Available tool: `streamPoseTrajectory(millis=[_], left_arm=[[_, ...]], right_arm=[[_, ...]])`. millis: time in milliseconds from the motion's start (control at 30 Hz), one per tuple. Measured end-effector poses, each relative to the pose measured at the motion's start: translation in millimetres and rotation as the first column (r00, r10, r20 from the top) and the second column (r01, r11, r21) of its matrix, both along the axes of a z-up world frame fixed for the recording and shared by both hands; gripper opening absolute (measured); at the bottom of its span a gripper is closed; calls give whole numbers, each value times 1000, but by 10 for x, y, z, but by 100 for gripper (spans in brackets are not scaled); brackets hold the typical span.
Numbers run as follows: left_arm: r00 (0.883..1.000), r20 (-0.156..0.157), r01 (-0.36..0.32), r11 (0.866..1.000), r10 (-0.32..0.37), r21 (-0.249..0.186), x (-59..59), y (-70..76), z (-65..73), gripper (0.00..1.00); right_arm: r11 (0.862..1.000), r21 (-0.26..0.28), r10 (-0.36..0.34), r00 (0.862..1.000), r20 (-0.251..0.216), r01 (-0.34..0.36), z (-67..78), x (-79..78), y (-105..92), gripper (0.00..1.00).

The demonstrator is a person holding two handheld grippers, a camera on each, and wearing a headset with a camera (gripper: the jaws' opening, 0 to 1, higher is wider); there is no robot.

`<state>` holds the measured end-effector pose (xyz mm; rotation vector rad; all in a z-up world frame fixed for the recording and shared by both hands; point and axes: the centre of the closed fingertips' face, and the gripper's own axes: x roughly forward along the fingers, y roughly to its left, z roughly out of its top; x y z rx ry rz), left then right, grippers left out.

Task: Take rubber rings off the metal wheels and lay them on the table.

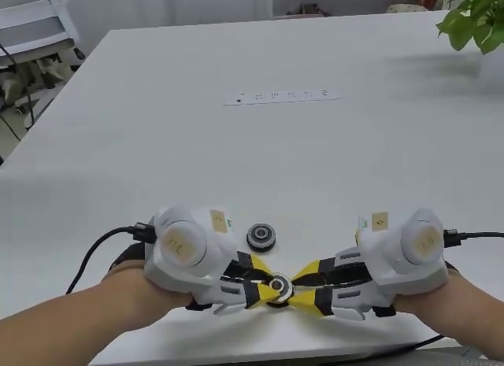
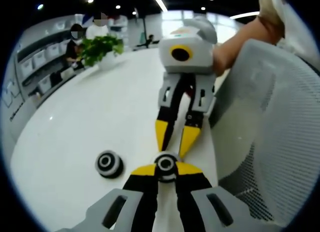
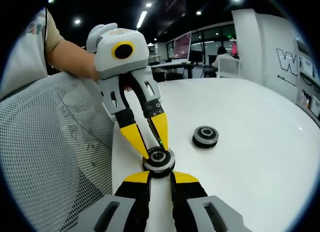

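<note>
A metal wheel with a black rubber ring (image 1: 276, 290) is held just above the white table (image 1: 236, 153) near its front edge, between both grippers. My left gripper (image 1: 264, 286) comes from the left and is shut on this wheel (image 2: 166, 164). My right gripper (image 1: 293, 292) comes from the right, its yellow fingertips (image 2: 162, 134) pinching the same wheel (image 3: 158, 159). In the right gripper view the left gripper (image 3: 152, 142) reaches down from the top. A second wheel with its ring (image 1: 261, 236) lies flat on the table just behind them.
A white socket strip (image 1: 283, 96) lies mid-table farther back. A green plant (image 1: 476, 20) stands at the far right corner. A grey mesh chair (image 3: 55, 152) is close to the front edge of the table. People stand in the background.
</note>
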<state>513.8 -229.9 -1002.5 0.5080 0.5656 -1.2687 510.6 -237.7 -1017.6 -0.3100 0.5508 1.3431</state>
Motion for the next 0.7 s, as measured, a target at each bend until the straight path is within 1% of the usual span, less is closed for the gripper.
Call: streamPoseTrajectory(millis=[100, 167, 300, 433, 633, 700], left_arm=[[1000, 0, -1, 1000, 1, 0, 1, 1, 0, 13], [1000, 0, -2, 1000, 2, 0, 2, 0, -1, 13], [1000, 0, -4, 1000, 4, 1, 4, 0, -2, 13], [1000, 1, -4, 1000, 4, 3, 6, -1, -3, 13], [1000, 6, -5, 1000, 5, 7, 8, -3, -4, 13], [1000, 6, -7, 1000, 7, 8, 8, -4, -4, 13]], right_arm=[[1000, -5, -10, 1000, -9, 10, -11, 4, -12, 10], [1000, -14, -13, 1000, -13, 13, -26, 3, -27, 5], [1000, -16, -21, 1000, -23, 21, -29, 8, -26, 4], [999, -12, -47, 998, -46, 46, -30, 26, -39, 0], [997, -14, -74, 995, -60, 73, -26, 40, -49, 0], [997, -8, -81, 994, -72, 81, -19, 41, -52, 0]])
